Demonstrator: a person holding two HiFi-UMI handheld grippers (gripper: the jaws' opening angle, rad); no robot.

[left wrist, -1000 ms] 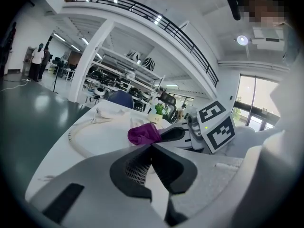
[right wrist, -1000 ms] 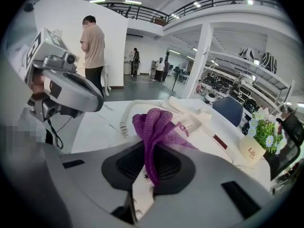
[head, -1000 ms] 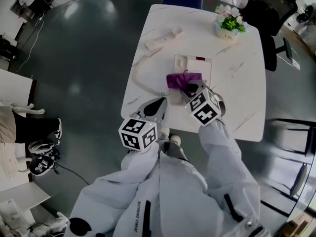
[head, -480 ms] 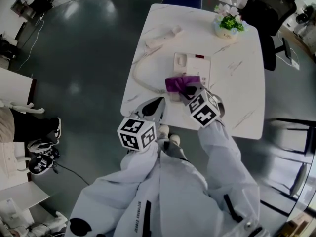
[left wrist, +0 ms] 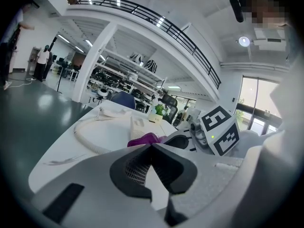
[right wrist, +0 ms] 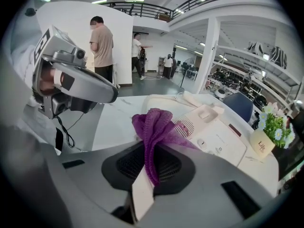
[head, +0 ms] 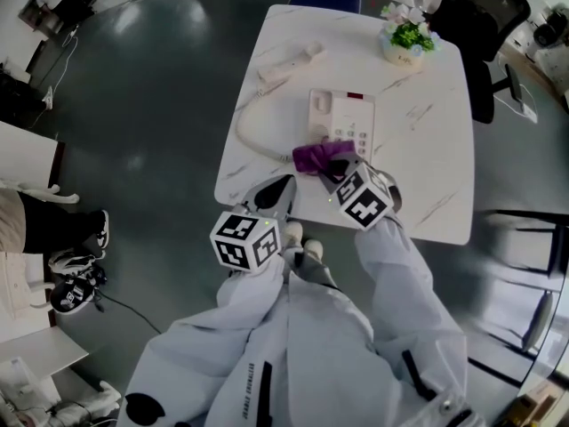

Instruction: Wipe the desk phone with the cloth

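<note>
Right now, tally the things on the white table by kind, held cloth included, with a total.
White desk phone base: 1
White handset: 1
White cord: 1
Purple mesh cloth: 1
Potted green plant: 1
Total: 5

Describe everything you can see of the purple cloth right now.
The purple cloth looks like a knitted or mesh fabric. It is bunched into upright folds and pinched between the shut jaws of the right gripper. Its free end spreads forward and appears to lie on the near end of the white desk phone, by the speaker grille.
</note>
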